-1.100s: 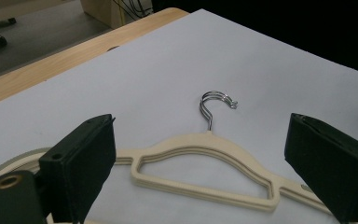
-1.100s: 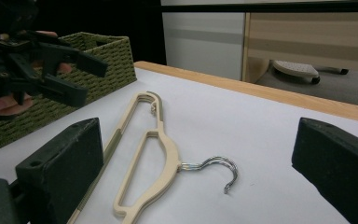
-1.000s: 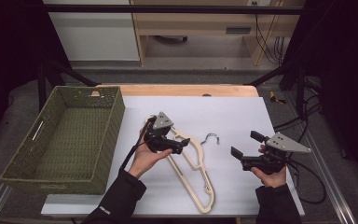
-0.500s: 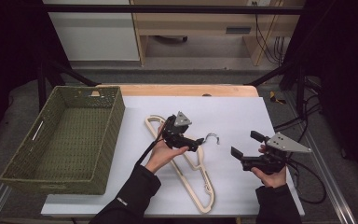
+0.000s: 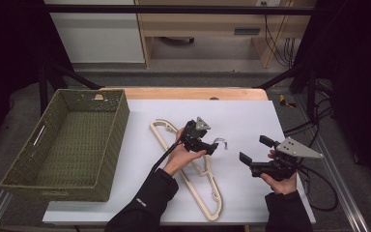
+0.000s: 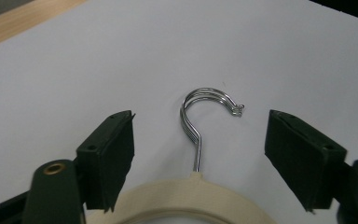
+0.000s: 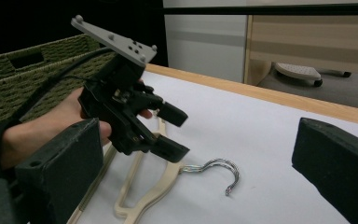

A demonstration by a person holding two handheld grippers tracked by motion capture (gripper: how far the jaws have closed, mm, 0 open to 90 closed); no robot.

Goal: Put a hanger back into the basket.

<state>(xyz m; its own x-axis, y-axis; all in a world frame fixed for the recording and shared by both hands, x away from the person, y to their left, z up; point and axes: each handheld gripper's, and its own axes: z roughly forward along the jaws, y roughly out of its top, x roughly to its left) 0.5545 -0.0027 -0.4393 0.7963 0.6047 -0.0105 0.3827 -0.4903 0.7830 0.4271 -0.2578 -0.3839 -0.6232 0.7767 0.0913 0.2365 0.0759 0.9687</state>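
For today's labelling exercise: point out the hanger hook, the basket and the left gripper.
hook [image 6: 193, 122]: left gripper view, on its wire shank.
basket [image 5: 121, 121]: high view, on its right wall.
left gripper [image 5: 211, 147]: high view, between its fingertips.

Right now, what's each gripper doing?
Left gripper: open, fingers just closing around the hanger neck, not gripping.
Right gripper: open, holding nothing.

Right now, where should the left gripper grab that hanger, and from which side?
Probably at the hanger's cream neck just below the hook, coming down from above. It lies flat on the table, and the left gripper already straddles that neck with fingers open.
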